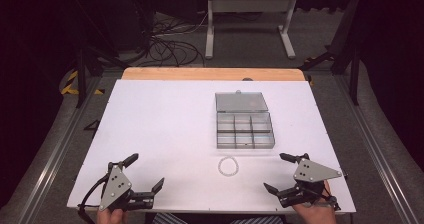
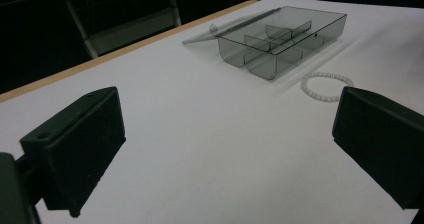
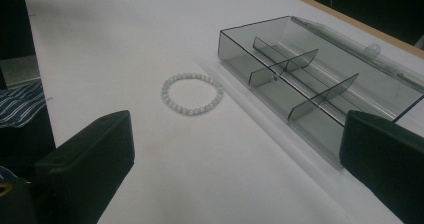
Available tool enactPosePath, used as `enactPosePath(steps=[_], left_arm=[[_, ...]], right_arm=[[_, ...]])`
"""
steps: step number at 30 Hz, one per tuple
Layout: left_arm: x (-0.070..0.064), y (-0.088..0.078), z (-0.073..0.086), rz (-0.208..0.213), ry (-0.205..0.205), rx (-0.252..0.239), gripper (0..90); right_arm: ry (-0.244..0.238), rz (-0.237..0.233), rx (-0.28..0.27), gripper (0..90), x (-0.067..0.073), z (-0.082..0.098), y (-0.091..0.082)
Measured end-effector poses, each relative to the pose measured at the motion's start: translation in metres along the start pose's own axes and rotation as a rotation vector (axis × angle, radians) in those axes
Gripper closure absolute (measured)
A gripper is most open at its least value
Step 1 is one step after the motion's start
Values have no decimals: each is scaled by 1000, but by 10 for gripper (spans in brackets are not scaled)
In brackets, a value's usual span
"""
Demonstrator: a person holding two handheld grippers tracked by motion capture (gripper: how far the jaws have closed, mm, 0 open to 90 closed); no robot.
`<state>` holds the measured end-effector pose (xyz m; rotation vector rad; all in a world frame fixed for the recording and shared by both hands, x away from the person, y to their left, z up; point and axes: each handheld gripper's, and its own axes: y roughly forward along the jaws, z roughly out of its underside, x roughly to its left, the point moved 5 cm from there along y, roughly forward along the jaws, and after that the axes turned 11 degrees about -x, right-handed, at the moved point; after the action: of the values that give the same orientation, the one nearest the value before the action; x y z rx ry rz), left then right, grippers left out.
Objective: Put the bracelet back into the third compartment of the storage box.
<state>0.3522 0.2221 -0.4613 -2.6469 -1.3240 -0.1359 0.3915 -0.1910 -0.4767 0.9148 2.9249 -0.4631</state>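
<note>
A white bead bracelet [image 1: 228, 165] lies flat on the white table [image 1: 165, 129], just in front of a clear smoky plastic organizer box [image 1: 245, 130] with its lid swung open to the far side. The box [image 2: 280, 39] has several empty compartments. My left gripper [image 1: 145, 171] rests at the front left of the table, open, nothing between its jaws. At the front right my right gripper [image 1: 277, 173] is open too, a short way right of the bracelet [image 3: 192, 91]. The box [image 3: 320, 79] lies ahead between the right gripper's jaws, and the bracelet [image 2: 326, 86] shows far right in the left gripper view.
A wooden strip [image 1: 212, 74] edges the far side of the table. Beyond it stand a white metal frame [image 1: 247, 19] and loose cables [image 1: 170, 46] on the floor. Striped cloth [image 3: 20, 104] of the person shows at the near edge.
</note>
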Motion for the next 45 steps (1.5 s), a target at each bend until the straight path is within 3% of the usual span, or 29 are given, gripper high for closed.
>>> enactPosePath(steps=[11,18,45], left_arm=[[0,0,0,-8,19,10,10],[0,0,0,-9,22,13,10],[-2,1,1,1,28,20,10]], right_arm=[[28,-26,22,48,1,-3,3],[29,-40,52,66,-2,-16,13],[19,-105,99,71,-1,-47,61]])
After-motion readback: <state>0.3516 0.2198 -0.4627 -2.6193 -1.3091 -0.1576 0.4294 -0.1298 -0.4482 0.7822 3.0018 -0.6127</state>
